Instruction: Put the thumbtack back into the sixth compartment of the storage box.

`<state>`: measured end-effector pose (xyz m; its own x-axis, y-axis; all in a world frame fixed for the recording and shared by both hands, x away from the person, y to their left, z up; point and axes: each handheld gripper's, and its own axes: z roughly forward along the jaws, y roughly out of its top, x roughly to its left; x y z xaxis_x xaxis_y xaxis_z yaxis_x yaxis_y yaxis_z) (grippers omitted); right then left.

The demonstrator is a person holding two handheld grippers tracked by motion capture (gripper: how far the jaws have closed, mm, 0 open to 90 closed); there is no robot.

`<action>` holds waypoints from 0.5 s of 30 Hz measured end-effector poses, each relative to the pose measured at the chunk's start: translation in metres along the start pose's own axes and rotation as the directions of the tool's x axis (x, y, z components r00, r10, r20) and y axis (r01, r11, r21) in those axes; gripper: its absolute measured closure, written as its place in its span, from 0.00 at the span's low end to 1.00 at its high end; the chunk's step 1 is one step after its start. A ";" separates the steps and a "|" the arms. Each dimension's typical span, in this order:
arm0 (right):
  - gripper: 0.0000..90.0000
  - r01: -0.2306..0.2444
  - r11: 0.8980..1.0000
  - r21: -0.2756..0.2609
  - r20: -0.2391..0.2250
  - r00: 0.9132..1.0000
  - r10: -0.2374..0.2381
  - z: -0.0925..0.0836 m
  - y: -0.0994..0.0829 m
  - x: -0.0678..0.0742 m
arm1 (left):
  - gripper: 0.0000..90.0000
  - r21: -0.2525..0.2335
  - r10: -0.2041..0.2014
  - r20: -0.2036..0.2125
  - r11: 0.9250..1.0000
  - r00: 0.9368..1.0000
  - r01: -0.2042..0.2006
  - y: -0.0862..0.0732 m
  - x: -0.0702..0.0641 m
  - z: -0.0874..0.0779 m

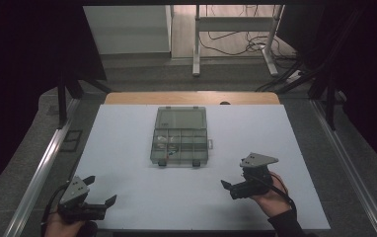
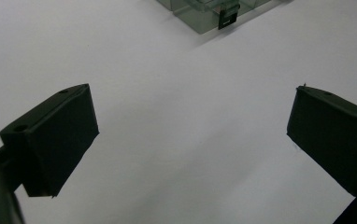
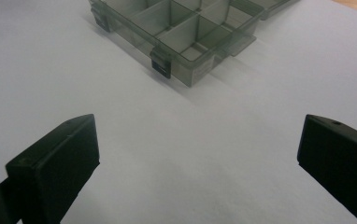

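Box: open compartment box [image 1: 180,137] mid-table, toward the far edge.
Left gripper [image 1: 100,190]: near-left corner, jaws wide, empty.
Right gripper [image 1: 233,174]: near edge, jaws wide, empty.

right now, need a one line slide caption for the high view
Open compartment box on white table, left gripper and right gripper open near the front edge.

Legible text, labels, brands, numbers, signs: none.

Compartment box [image 1: 180,140], 12 o'clock of table centre: clear plastic, no readable lettering. A small pale patch on the front wall beside the dark latch [image 3: 161,67] in the right gripper view may be moulded marking; too blurred to read.

White table cover [image 1: 127,187]: unprinted.

Grey plates on the grippers: a few small holes, no characters legible.
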<state>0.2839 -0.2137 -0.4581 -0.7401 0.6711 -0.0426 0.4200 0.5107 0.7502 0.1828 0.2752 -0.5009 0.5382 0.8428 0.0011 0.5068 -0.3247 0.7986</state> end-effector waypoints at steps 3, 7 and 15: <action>0.00 -0.013 1.000 -0.008 0.009 1.000 0.013 -0.005 -0.004 -0.002 | 0.03 0.001 -0.001 0.000 1.000 1.000 0.001 0.000 0.000 0.000; 0.00 -0.033 0.999 -0.017 0.018 0.999 0.033 -0.011 -0.010 -0.005 | 0.03 0.001 -0.001 0.000 1.000 1.000 0.001 0.000 0.000 0.000; 0.00 -0.072 0.997 -0.031 0.039 0.997 0.073 -0.021 -0.021 -0.010 | 0.03 0.003 0.000 -0.001 1.000 1.000 0.000 0.000 0.000 0.000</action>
<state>0.2715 -0.2425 -0.4591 -0.6866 0.7269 -0.0133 0.4556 0.4445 0.7712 0.1830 0.2749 -0.5009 0.5377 0.8432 0.0011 0.5092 -0.3258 0.7966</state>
